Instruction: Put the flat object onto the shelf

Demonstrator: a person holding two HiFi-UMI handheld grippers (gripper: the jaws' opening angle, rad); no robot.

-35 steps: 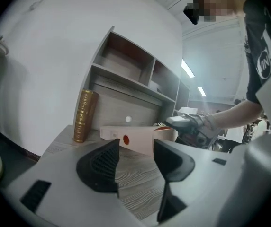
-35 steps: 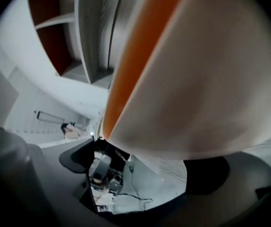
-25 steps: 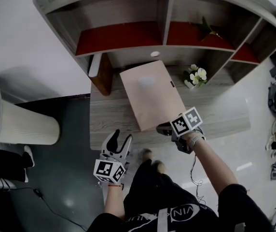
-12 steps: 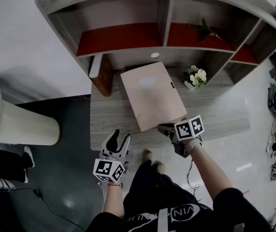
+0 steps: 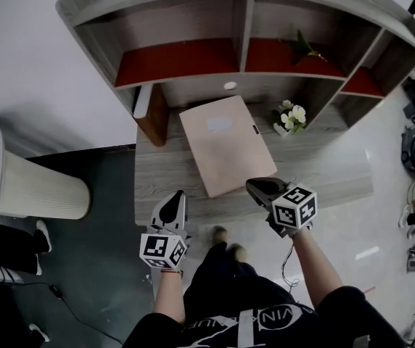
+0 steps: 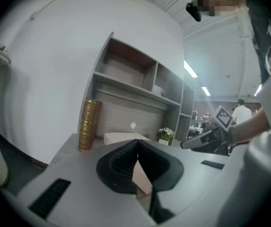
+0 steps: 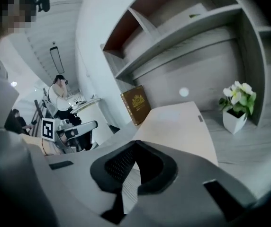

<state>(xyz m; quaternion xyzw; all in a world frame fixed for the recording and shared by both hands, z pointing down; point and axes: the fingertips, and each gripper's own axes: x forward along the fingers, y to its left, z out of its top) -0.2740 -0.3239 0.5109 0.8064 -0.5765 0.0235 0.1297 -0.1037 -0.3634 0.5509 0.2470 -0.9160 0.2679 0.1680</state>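
Shelf unit [image 5: 244,64] above grey desk [image 5: 316,172] | flat tan object [image 5: 226,147] lying on desk beneath shelf, near brown book [image 5: 157,113] | right gripper [image 5: 255,185] jaws together, empty, beside object's near corner | left gripper [image 5: 176,198] jaws just closed, empty, at desk front

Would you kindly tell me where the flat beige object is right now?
In the head view the flat beige object lies on the desk below the shelf, between the brown book at its left and the flower pot at its right.
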